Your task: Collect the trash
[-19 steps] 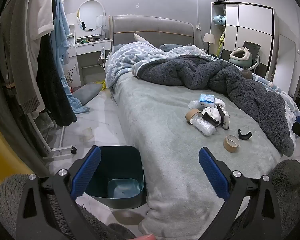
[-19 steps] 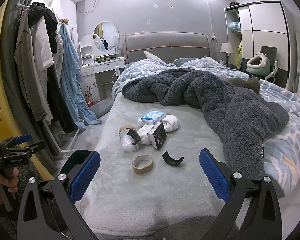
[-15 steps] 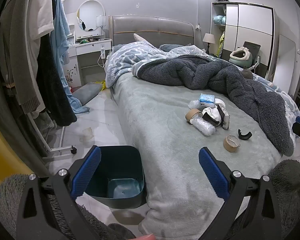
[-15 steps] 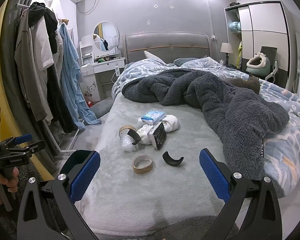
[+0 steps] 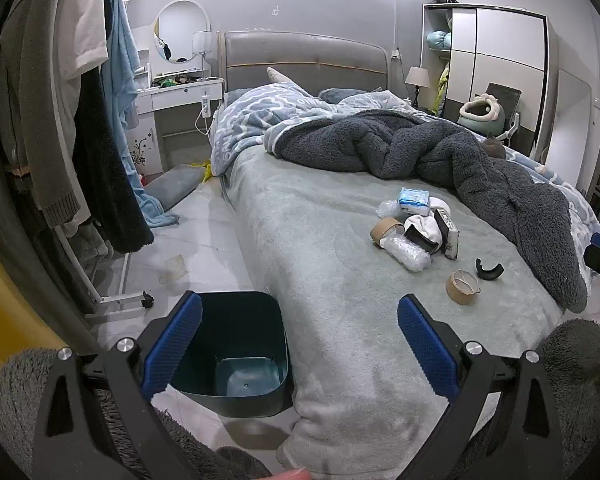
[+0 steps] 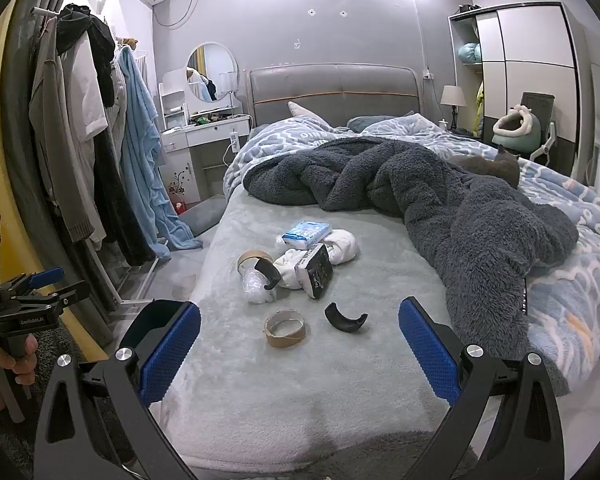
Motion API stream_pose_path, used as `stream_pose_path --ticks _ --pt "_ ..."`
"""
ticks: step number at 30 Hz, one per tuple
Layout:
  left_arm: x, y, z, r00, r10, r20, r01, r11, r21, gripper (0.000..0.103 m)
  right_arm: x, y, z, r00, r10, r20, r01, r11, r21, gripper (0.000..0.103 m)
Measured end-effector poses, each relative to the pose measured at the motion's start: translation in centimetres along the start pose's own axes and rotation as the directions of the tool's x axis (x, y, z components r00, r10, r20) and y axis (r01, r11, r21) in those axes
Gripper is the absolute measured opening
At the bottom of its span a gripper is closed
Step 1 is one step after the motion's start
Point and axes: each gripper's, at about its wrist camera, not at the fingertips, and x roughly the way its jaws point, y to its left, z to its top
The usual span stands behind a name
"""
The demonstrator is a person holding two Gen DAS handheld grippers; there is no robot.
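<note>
Change: nothing moves between the earlier frames and now; both views match, and every item on the bed lies where it lay; collecting has not started
Left tool (image 5: pixel 298 344): fingers spread wide, holding nothing; it hovers at the foot corner of the bed, over the bin on one side and the bed edge on the other
Right tool (image 6: pixel 299 350): fingers spread wide, holding nothing; it faces the bed (image 6: pixel 300 392) from the foot end, with the trash straight ahead
Bin (image 5: pixel 236 364): dark teal, on the floor, touching or just beside the bed's corner; looks empty
Nearest trash: cardboard tape roll (image 6: pixel 285 329) and black curved piece (image 6: pixel 344 319), lying apart from each other, nearer the foot end than the pile
Pile: second tape core (image 6: pixel 253 259), bubble wrap (image 6: pixel 257 286), white crumpled cloth or paper (image 6: pixel 340 244), blue tissue pack (image 6: pixel 306 234) and dark small box (image 6: pixel 319 272), touching or overlapping
Not trash, by my reading: grey fleece blanket (image 6: pixel 460 216); a grey cat seems to lie on it, though that is hard to tell
Meaning for the task: all pieces remain to collect; the tape roll seems the likeliest first pick for the right tool, and the bin sits on the left tool's side
</note>
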Motion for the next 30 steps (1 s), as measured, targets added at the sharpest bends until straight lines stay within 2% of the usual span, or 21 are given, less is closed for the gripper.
stream_pose_path --ticks 16,23,28,30 --pt "0.0 0.0 0.0 1.000 -0.004 -0.002 0.004 1.000 -0.001 0.100 0.1 0.0 0.0 1.000 -0.002 -0.002 0.002 1.000 -0.002 0.100" --pt "0.4 -0.4 0.0 0.999 -0.042 -0.008 0.042 0.999 0.009 0.100 0.6 0.6 -0.1 0.998 -0.020 -0.063 0.018 0.999 -0.037 0.100" --pt "1.1 -1.6 -0.4 0.997 -0.071 -0.023 0.072 0.997 0.035 0.100 2.4 0.5 -0.2 0.995 -0.023 -0.102 0.016 0.998 -0.067 0.100" --pt "1.5 -2.0 -0.5 0.996 -0.084 -0.026 0.086 0.995 0.051 0.100 2.9 0.6 -0.1 0.993 -0.025 -0.113 0.015 0.997 -0.081 0.097"
